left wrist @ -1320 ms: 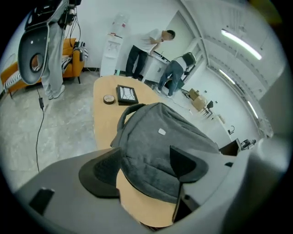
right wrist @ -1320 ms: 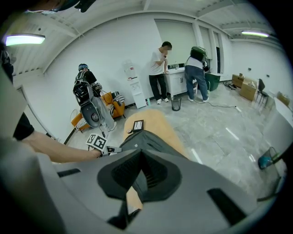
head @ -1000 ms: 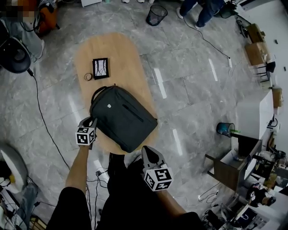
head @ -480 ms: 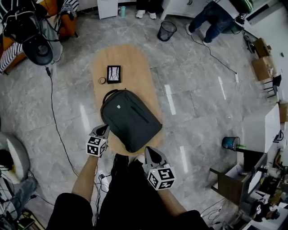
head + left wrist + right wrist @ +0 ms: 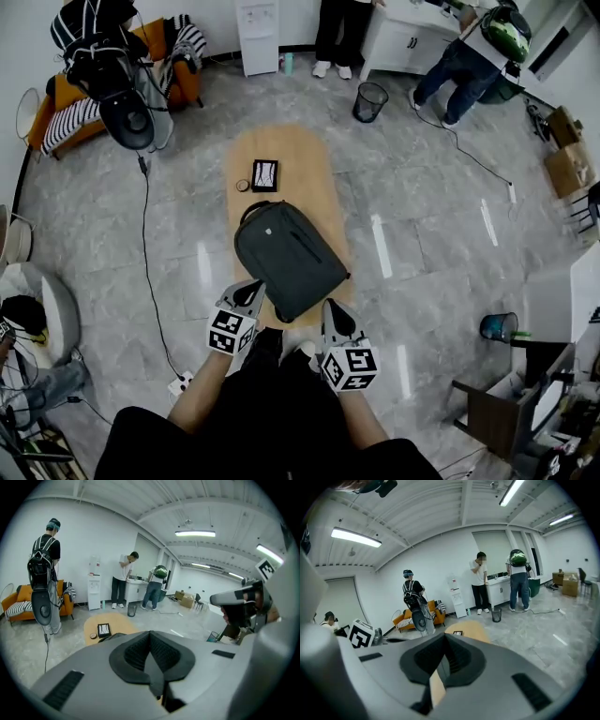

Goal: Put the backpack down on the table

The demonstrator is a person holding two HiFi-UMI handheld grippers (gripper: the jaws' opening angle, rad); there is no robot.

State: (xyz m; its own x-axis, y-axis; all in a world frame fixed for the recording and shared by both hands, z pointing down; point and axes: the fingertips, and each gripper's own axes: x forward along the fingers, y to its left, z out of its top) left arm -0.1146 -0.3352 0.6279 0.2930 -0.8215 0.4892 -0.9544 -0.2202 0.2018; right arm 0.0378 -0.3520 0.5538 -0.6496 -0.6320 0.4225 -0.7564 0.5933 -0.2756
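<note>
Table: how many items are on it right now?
3. The backpack lies at the near end of the table; a flat black item sits toward the far end, a small ring just left of it. Anything under the backpack would be hidden.

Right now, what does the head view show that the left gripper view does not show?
Only the head view shows the whole backpack lying flat on the table. The other view catches just its edge. Only the left gripper view shows the left gripper with its jaws shut on nothing, and the ceiling lights. Both show the table, the black framed item and the mesh bin.
</note>
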